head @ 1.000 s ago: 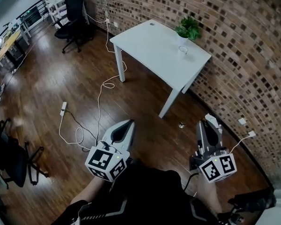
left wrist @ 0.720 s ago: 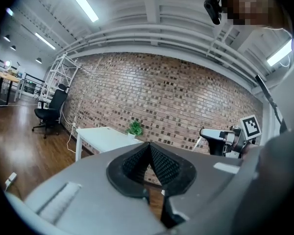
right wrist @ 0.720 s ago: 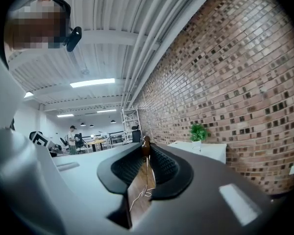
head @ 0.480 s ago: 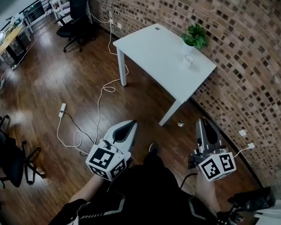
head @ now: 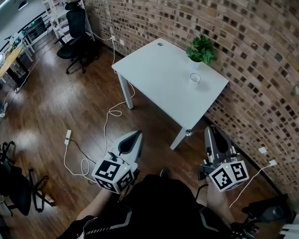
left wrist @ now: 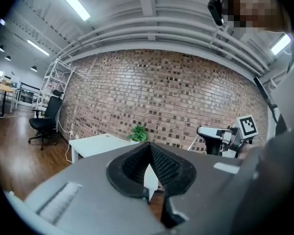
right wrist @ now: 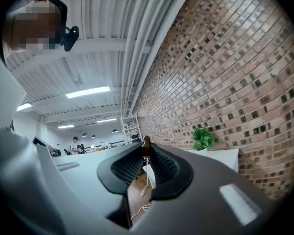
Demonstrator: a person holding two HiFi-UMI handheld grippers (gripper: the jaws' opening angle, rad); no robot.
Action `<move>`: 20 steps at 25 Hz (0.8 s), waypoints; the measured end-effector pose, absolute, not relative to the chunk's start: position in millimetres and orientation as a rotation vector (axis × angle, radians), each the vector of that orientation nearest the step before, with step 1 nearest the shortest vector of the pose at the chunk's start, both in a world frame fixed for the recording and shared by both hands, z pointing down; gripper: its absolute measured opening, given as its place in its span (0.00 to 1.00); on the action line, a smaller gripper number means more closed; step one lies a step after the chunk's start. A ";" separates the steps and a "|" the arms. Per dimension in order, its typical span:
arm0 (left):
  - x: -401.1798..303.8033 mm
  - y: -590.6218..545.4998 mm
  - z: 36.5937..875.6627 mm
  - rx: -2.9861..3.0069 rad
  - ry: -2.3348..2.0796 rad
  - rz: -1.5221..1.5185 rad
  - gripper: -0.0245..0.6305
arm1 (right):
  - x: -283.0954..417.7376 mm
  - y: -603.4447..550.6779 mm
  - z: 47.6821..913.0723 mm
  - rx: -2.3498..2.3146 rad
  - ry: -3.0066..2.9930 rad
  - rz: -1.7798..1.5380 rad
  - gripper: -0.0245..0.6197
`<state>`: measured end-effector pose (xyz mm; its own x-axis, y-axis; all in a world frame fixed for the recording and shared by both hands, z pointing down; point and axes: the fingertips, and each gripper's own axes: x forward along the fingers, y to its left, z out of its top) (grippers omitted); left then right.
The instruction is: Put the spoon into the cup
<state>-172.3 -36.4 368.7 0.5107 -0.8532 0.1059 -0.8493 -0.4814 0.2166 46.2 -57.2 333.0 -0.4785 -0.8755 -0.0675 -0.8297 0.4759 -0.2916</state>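
A clear glass cup (head: 195,77) stands near the far edge of a white table (head: 159,73), beside a small potted plant (head: 201,48). My right gripper (head: 209,131) is held level in front of the table's near corner, shut on a spoon (right wrist: 145,177). The spoon hangs down from the jaw tips (right wrist: 146,143), and its bowl (head: 189,132) shows just left of the gripper's nose. My left gripper (head: 135,136) is alongside over the wooden floor, its jaws (left wrist: 149,148) shut with nothing between them. Both grippers are well short of the cup.
A brick wall (head: 269,59) runs behind and to the right of the table. A white cable and a power strip (head: 68,136) lie on the floor to the left. Black office chairs stand at the far left (head: 74,21) and the near left (head: 10,183).
Both grippers have been carried forward towards the table, which now lies closer and more central. The spoon stays in the right gripper. The left jaws stay shut.
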 end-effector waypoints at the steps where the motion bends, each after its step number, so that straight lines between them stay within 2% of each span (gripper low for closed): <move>1: -164.6 -47.0 367.8 2.522 -1.431 -0.020 0.03 | 52.6 -68.0 332.7 -1.478 2.510 -0.329 0.11; 13: -94.0 -165.0 377.5 2.522 -1.370 0.037 0.03 | 99.6 -179.7 350.2 -1.467 2.528 -0.394 0.11; 20: -78.0 -237.9 386.1 2.548 -1.255 0.064 0.03 | 117.2 -239.4 361.3 -1.565 2.484 -0.413 0.11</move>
<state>-78.0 -237.9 386.1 0.6174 -0.7681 0.1700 -0.7813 -0.5736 0.2460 117.2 -239.4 361.3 -0.4311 -0.9023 -0.0016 -0.8533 0.4082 -0.3244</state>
